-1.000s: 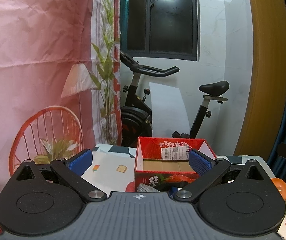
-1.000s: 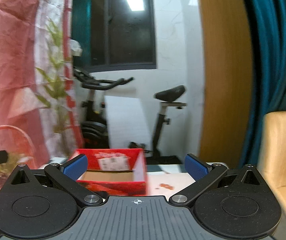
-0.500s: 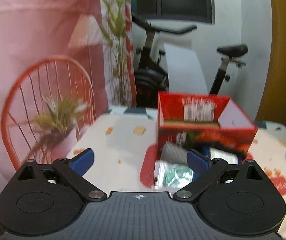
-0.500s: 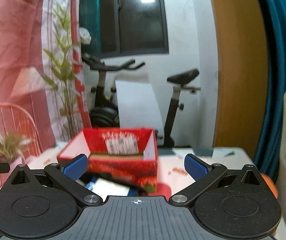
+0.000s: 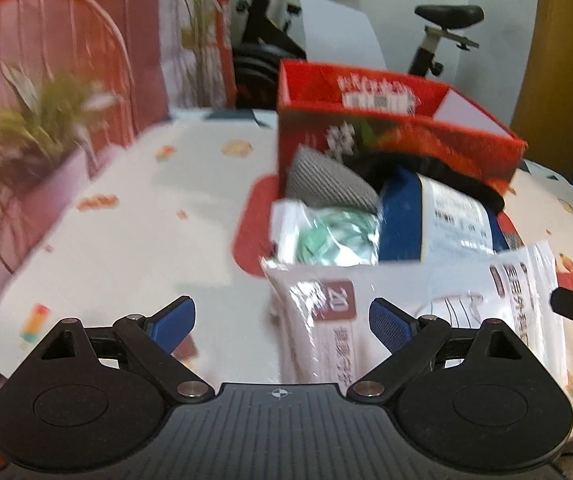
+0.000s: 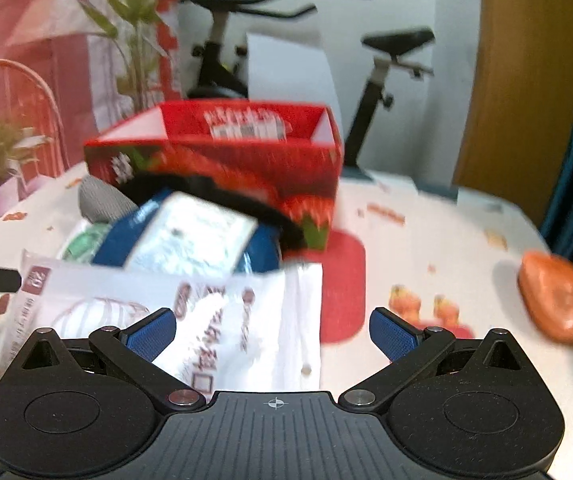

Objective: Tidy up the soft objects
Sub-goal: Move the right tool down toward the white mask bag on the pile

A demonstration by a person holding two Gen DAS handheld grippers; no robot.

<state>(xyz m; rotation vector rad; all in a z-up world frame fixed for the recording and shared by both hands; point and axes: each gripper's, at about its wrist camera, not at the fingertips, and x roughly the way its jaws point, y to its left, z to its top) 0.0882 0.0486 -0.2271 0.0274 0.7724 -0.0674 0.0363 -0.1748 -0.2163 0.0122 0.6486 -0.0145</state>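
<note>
An open red cardboard box (image 5: pixel 398 136) (image 6: pixel 222 160) stands on the patterned table. In front of it lies a pile of soft goods: a grey knit piece (image 5: pixel 326 180) (image 6: pixel 100 200), a green-and-white packet (image 5: pixel 326 236), a blue-and-white pack (image 5: pixel 442 216) (image 6: pixel 194 236), a black item (image 6: pixel 222 196), and a large white plastic bag with red print (image 5: pixel 406 312) (image 6: pixel 190 312) nearest me. My left gripper (image 5: pixel 282 322) is open and empty above the bag's left edge. My right gripper (image 6: pixel 272 330) is open and empty above the bag's right edge.
An orange pad (image 6: pixel 558 296) lies at the table's right edge. A potted plant (image 5: pixel 34 120) and a red wire chair (image 5: pixel 66 32) stand left of the table. An exercise bike (image 6: pixel 254 40) stands behind it. The table (image 5: pixel 146 216) has bare surface left of the pile.
Both grippers have tilted down and moved toward the table. The pile of soft goods in front of the box has come into view. Both stay open.
</note>
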